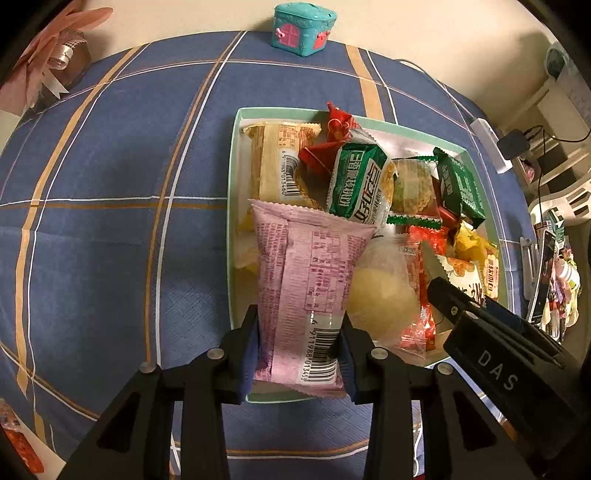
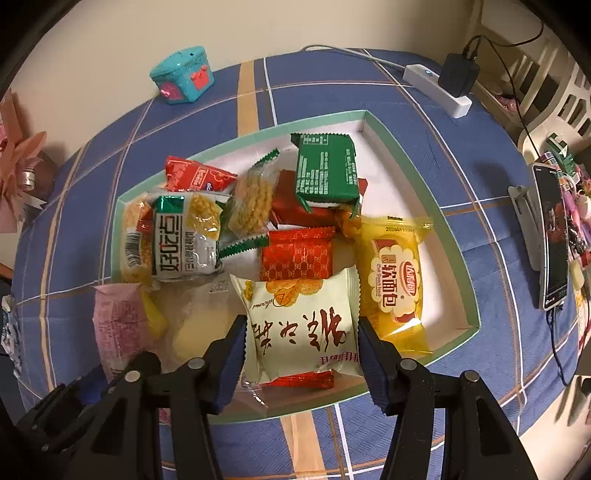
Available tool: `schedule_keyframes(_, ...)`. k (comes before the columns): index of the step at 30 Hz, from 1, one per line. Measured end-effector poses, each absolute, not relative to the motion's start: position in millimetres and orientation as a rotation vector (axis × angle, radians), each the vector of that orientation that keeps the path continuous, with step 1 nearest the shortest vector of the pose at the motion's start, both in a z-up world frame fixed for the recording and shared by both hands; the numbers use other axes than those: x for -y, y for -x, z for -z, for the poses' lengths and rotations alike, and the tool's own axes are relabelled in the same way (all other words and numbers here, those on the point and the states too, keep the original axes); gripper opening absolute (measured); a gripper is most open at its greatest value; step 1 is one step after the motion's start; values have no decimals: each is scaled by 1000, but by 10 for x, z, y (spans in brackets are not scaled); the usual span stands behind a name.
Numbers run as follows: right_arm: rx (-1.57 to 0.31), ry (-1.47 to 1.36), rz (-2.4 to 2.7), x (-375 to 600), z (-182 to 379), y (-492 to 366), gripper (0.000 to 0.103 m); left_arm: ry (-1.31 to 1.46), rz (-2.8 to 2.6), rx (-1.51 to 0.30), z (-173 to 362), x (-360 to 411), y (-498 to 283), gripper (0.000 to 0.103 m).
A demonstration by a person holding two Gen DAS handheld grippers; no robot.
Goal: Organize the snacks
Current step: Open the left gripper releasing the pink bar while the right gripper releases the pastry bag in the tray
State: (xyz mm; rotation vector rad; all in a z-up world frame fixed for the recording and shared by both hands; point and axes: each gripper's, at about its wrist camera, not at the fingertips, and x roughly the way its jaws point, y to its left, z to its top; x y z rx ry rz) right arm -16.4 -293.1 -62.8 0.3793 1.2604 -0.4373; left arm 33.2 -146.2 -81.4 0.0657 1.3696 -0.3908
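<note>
A shallow mint-green tray (image 1: 233, 155) on the blue plaid cloth holds several wrapped snacks. My left gripper (image 1: 300, 341) is shut on a pink snack pack (image 1: 306, 273) and holds it over the tray's near left corner. My right gripper (image 2: 301, 345) is shut on a white pastry pack (image 2: 301, 321) with red characters, over the tray's near edge (image 2: 332, 400). The right gripper also shows at the lower right of the left wrist view (image 1: 491, 332). The pink pack shows in the right wrist view (image 2: 116, 325). A yellow bread pack (image 2: 395, 284) lies right of the white pack.
A teal toy box (image 1: 303, 30) stands at the table's far edge. A white power strip (image 2: 437, 86) with a black adapter lies at the far right. A phone on a stand (image 2: 552, 236) is at the right edge. Pink wrapped flowers (image 1: 48, 62) sit far left.
</note>
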Motion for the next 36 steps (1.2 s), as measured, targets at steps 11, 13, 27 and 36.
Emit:
schedule_keyframes(11,-1298,-370,445,2918,785,141,61,-82,375,-1402,978,1503,-384,43)
schedule_keyframes(13,-1308,-362,443,2914,829,135,61,-84,371,-1411,1018,1512,-390,43)
schedule_keyframes(27,-1299,-325,447,2855,777,60,65,-43,364,-1421,966,1360,-458,48)
schedule_keyframes(36,-1168,-312,436,2803,249,118,65,-2,397,-1277,415,1197,-449,53)
